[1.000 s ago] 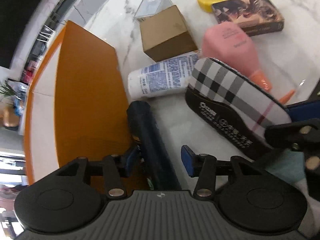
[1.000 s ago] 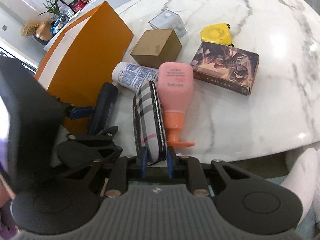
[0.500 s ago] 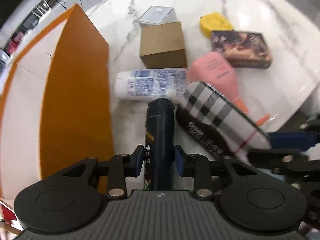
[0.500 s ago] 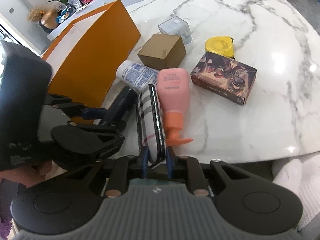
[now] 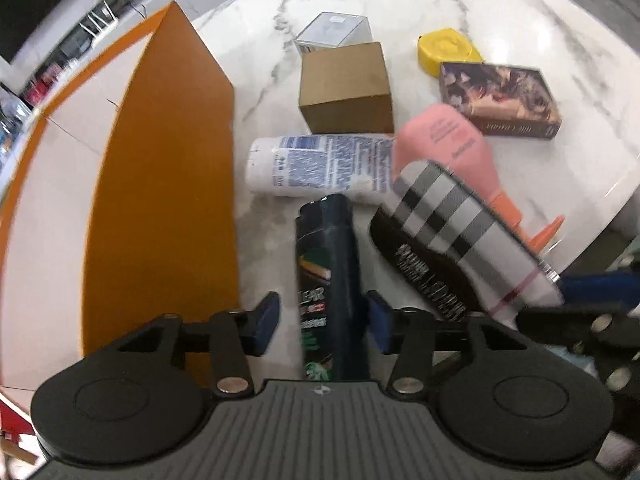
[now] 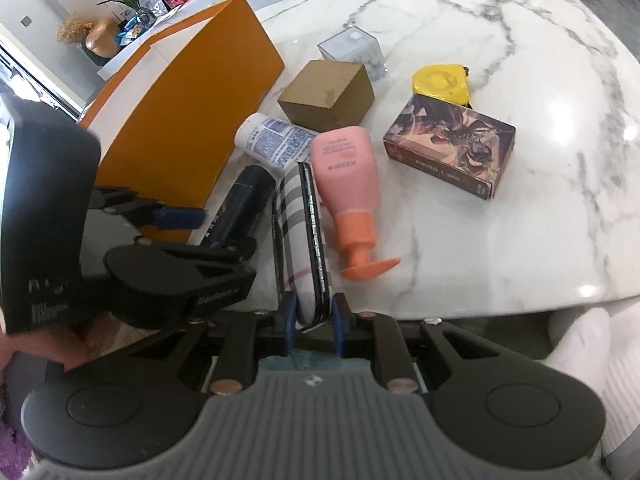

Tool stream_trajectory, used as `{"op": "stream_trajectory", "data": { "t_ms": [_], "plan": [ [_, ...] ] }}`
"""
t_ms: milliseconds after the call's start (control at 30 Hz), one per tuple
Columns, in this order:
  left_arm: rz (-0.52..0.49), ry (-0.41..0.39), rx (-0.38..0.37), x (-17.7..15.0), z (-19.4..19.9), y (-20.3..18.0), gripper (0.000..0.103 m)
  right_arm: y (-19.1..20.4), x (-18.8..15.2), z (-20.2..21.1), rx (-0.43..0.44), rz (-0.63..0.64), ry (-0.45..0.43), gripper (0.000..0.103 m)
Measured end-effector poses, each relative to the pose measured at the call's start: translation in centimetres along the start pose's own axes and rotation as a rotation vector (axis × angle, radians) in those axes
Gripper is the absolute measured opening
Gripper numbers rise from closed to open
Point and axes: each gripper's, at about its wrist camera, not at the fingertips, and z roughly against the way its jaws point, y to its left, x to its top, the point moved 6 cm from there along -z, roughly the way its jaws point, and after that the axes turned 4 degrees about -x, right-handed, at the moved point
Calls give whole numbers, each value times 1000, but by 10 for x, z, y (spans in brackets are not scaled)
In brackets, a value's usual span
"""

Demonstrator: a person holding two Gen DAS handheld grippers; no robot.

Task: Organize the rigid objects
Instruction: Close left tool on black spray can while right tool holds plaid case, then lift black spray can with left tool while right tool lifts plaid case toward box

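Two grips at once: my right jaws (image 6: 311,316) are pinched shut on the near end of the plaid glasses case (image 6: 302,236), carrying it edge-up so it slips past the pink pump bottle (image 6: 346,172). My left jaws (image 5: 320,322) gape around the dark spray can (image 5: 328,276) lying on the bench (image 6: 520,60) beside the orange box (image 5: 160,184), one pad apparently touching, not squeezing.

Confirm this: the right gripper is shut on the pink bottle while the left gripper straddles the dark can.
Not quite. In the right wrist view the right gripper is shut on the plaid case, not the pink bottle beside it. The left gripper does straddle the dark can.
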Motion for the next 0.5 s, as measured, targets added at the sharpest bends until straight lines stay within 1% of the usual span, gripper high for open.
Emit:
{"op": "stream_trajectory", "data": {
  "t_ms": [67, 167, 367, 467, 500],
  "plan": [
    [43, -9, -66, 1, -1, 2, 40, 1, 0, 0, 8, 0, 2, 18],
    [138, -15, -160, -2, -3, 8, 39, 3, 1, 1, 17, 10, -6, 18],
    [181, -24, -206, -4, -2, 11, 39, 13, 4, 0, 59, 39, -22, 20],
    [197, -27, -234, -4, -3, 14, 39, 14, 10, 0, 72, 44, -49, 22],
    [199, -30, -240, -5, -3, 15, 39, 12, 13, 1, 81, 34, -64, 25]
  ]
}}
